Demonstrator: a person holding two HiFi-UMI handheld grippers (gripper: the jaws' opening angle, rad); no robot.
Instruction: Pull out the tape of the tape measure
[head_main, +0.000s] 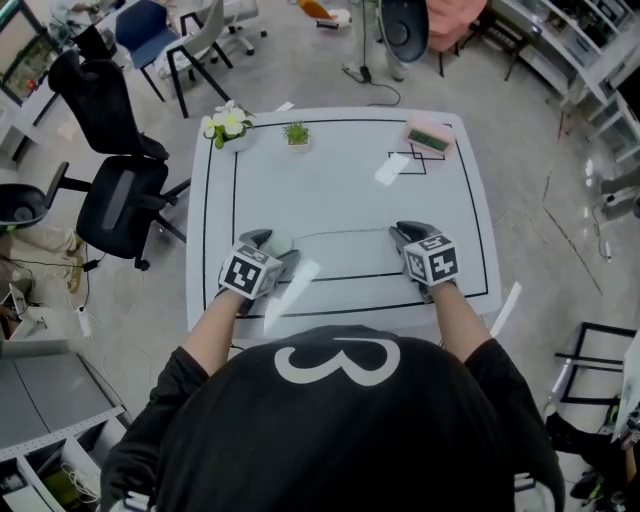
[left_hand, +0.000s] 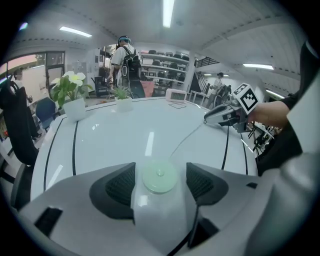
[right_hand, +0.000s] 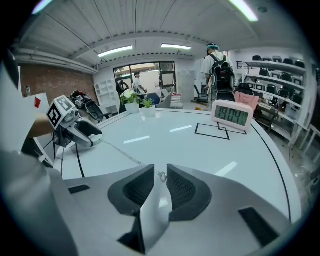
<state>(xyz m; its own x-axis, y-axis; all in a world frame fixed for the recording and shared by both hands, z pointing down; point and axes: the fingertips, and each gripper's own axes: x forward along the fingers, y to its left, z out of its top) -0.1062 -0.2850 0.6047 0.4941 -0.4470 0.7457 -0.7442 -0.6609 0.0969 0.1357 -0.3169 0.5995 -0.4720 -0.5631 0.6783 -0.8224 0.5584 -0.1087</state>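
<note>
Resting on the white table (head_main: 340, 180), near its front edge, the pale green round tape measure (left_hand: 160, 176) lies flat between the jaws of the left gripper (head_main: 272, 246). Left jaws stand wide; in the left gripper view a gap of bare table shows on each side of the case, so the pads do not press it: released, case only bracketed. Thin tape (head_main: 340, 233) is drawn out of the case and runs in a shallow arc across the table to the right gripper (head_main: 408, 234), well apart from the left one. In the right gripper view the jaws stand a little apart, and the small metal ring (right_hand: 161, 176) at the tape's end sits in the narrow gap at their tips, close to one pad. Light shows between the pads and the ring is not pinched: grip let go. Both grippers point down and forward at the table top, marker cubes facing up. Far side of the table: a white pot of flowers (head_main: 227, 127) at the left corner, a small green plant (head_main: 296, 133) beside it, and a pink digital clock (head_main: 428, 137) toward the right, behind black taped rectangles (head_main: 408, 160). A black office chair (head_main: 115, 190) stands off the table's left side.
</note>
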